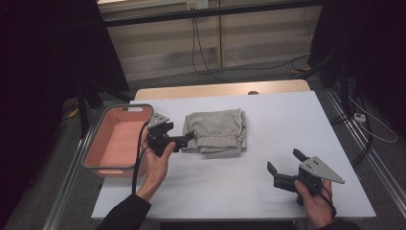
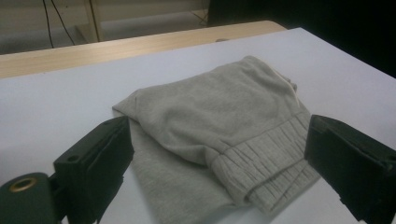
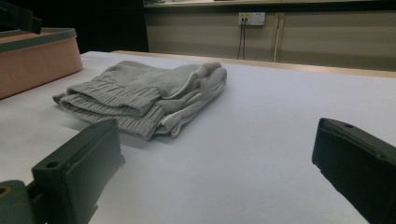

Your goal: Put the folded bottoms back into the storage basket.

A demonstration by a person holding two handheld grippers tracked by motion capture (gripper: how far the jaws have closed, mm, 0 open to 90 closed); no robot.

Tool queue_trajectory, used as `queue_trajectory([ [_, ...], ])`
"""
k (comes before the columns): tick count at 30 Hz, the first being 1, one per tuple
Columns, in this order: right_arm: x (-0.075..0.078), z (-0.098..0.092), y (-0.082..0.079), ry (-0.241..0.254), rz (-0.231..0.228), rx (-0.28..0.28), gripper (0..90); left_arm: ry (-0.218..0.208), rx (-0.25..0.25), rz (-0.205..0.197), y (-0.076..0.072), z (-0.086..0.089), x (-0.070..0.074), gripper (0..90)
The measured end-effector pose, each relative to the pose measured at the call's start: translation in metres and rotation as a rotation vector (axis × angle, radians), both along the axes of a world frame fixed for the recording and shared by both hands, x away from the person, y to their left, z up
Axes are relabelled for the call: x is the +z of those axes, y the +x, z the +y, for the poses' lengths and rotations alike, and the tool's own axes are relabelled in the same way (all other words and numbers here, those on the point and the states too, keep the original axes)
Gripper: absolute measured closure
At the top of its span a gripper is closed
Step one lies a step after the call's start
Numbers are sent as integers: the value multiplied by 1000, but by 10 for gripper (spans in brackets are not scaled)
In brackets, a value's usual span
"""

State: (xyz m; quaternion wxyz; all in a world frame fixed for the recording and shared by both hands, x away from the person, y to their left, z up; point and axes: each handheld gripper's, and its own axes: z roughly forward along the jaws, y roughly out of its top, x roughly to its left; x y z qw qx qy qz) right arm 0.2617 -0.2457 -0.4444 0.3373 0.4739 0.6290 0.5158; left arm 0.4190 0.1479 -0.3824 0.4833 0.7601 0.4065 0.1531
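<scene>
A folded grey knitted garment with ribbed cuffs point(image 1: 218, 132) lay near the middle of the white-covered table point(image 1: 268, 124), just right of a salmon-pink rectangular plastic bin with a grey rim point(image 1: 117, 141) at the table's left edge. A strip of bare wood point(image 1: 215, 90) showed along the far side of the table.

The left gripper point(image 1: 184, 139) sat at the garment's left edge, jaws spread wide. In the left gripper view the jaws flanked the ribbed end of the cloth point(image 2: 224, 140); whether either jaw touched the fabric could not be made out. The left hand point(image 1: 158, 158) held it, sleeve cut off at the frame's bottom.

The right gripper point(image 1: 283, 165) was at the table's near right, well apart from the garment, jaws parted with nothing between them, its grey triangular plate point(image 1: 321, 168) on top. The right hand point(image 1: 316, 201) was partly cut off. From the right gripper view the bin's corner point(image 3: 37, 60) was cropped at the left edge.

The surroundings were dark; cables point(image 1: 201, 52) hung down the far wall.
</scene>
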Motion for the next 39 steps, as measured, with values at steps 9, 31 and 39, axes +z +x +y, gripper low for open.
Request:
queue_trajectory([
  [9, 0, 0, 1, 2, 6, 0, 14, 17, 14, 22, 21, -8, -9, 101],
  [31, -2, 0, 2, 1, 18, 3, 11, 38, 50, 311, 67, -20, -27, 81],
  [39, -2, 0, 2, 2, 19, 6, 11, 24, 67, 377, 84, -20, -41, 134],
])
